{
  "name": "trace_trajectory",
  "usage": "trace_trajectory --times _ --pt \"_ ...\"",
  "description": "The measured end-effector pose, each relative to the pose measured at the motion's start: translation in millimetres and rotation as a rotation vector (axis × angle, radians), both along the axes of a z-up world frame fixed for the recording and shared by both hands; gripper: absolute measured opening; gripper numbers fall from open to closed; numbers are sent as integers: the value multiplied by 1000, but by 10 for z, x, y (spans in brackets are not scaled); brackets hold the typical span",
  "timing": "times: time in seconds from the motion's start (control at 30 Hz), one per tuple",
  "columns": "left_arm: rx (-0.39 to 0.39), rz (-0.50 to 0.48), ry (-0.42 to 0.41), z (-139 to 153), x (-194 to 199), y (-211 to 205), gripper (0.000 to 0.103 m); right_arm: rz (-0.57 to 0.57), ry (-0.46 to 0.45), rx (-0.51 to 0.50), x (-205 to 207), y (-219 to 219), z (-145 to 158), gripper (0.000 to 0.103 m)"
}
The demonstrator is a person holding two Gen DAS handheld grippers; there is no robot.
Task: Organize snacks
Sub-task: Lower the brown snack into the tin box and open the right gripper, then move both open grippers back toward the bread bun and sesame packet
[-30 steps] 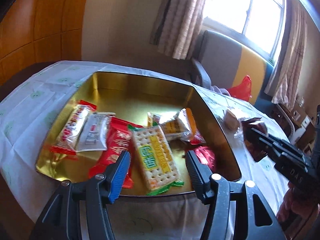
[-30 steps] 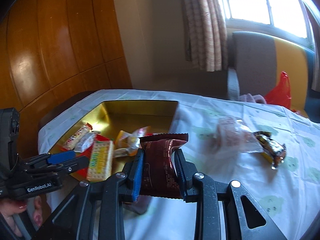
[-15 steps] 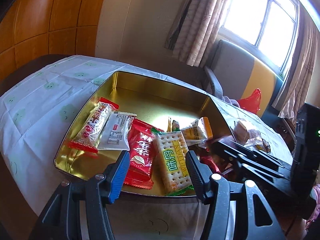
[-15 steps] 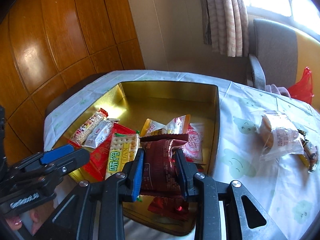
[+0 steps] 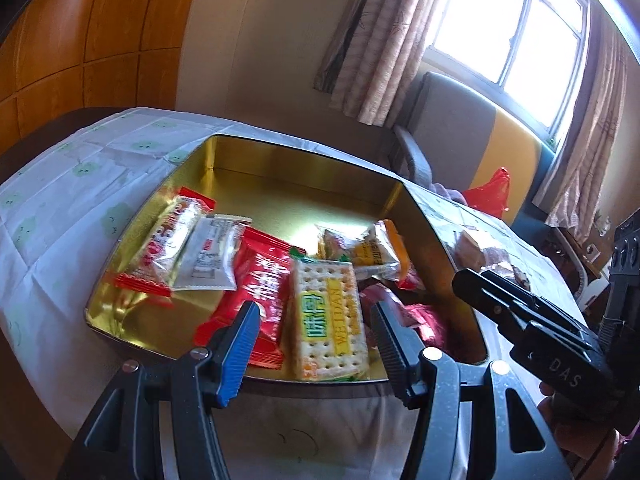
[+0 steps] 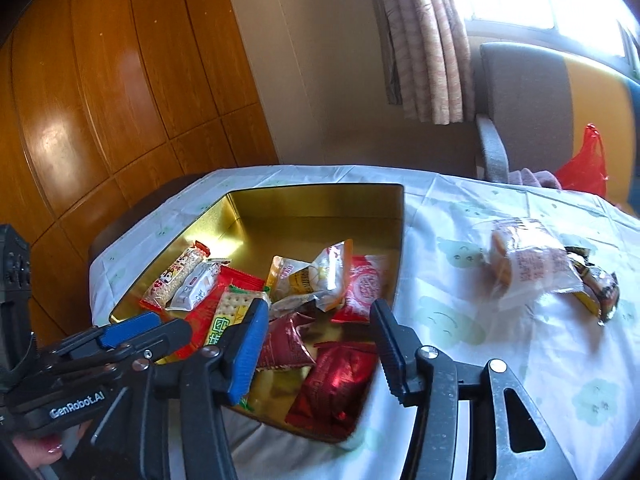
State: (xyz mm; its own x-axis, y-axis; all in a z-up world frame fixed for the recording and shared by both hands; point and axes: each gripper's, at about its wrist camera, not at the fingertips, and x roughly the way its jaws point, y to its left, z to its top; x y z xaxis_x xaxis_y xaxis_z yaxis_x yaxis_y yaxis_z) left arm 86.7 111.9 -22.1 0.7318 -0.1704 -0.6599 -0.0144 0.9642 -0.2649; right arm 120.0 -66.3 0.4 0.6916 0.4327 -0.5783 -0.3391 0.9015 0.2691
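Note:
A gold tin box on the table holds several snack packets. A dark red foil packet lies in the box's near right corner, just below my open, empty right gripper. My left gripper is open and empty over the box's near edge, above a green-and-yellow cracker pack. The right gripper also shows at the right of the left wrist view. On the cloth to the right of the box lie a clear-wrapped pastry and a dark and gold wrapped snack.
The table has a white cloth with green faces. A grey and yellow armchair with a red plastic bag stands behind it under the window. Wood panelling is at the left.
My right gripper has opened and let go of the dark red foil packet, which now lies in the box's near right corner. The left gripper stays open near the box's front.

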Motion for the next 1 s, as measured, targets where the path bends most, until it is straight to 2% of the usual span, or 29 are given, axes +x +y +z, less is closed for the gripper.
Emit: trace_trajectory --times 0.27,0.57,0.77,0.9,1.0 --pt "4 -54 -18 13 -35 -151 59 -50 -4 -10 -120 -304 -14 55" --pt "-10 -103 -58 66 -116 -290 59 -147 59 -36 -166 -735 -155 56" --pt "-1 -145 -65 80 -160 -434 59 -194 83 -75 -231 -987 -267 63" --pt "11 -176 -58 69 -195 -550 59 -234 100 -93 -261 -1177 -349 75" --pt "15 -198 -51 62 -222 -637 59 -259 116 -90 -264 -1313 -391 78"
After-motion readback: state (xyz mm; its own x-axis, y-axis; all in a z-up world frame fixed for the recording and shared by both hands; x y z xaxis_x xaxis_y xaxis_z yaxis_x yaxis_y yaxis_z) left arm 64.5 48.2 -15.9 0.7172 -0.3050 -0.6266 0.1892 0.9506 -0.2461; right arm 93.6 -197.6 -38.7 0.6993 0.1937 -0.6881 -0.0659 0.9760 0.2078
